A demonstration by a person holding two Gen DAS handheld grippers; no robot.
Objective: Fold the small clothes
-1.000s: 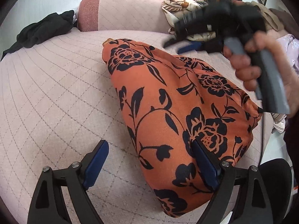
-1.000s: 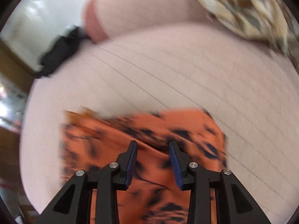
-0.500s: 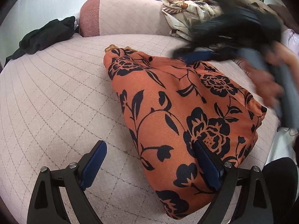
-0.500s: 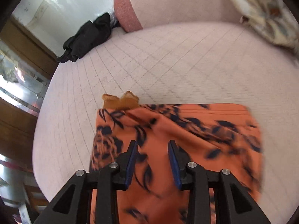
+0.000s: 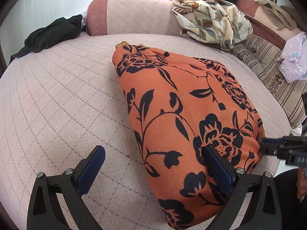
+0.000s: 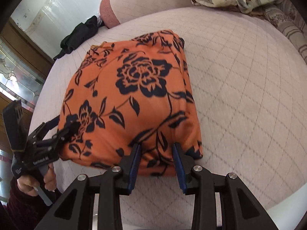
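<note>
The folded orange floral garment (image 5: 184, 118) is seen lying on the quilted sofa seat (image 5: 63, 99), long axis running away from both grippers. The left gripper (image 5: 153, 164), fingers just opened wide, straddles its near-left edge, nothing gripped. The right gripper (image 6: 156, 164), part-open and empty, is positioned at the near-right corner.

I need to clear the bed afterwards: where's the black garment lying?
The black garment lies at the bed's far left edge in both views, beside the pink bolster's reddish end, apart from the orange cloth.
</note>
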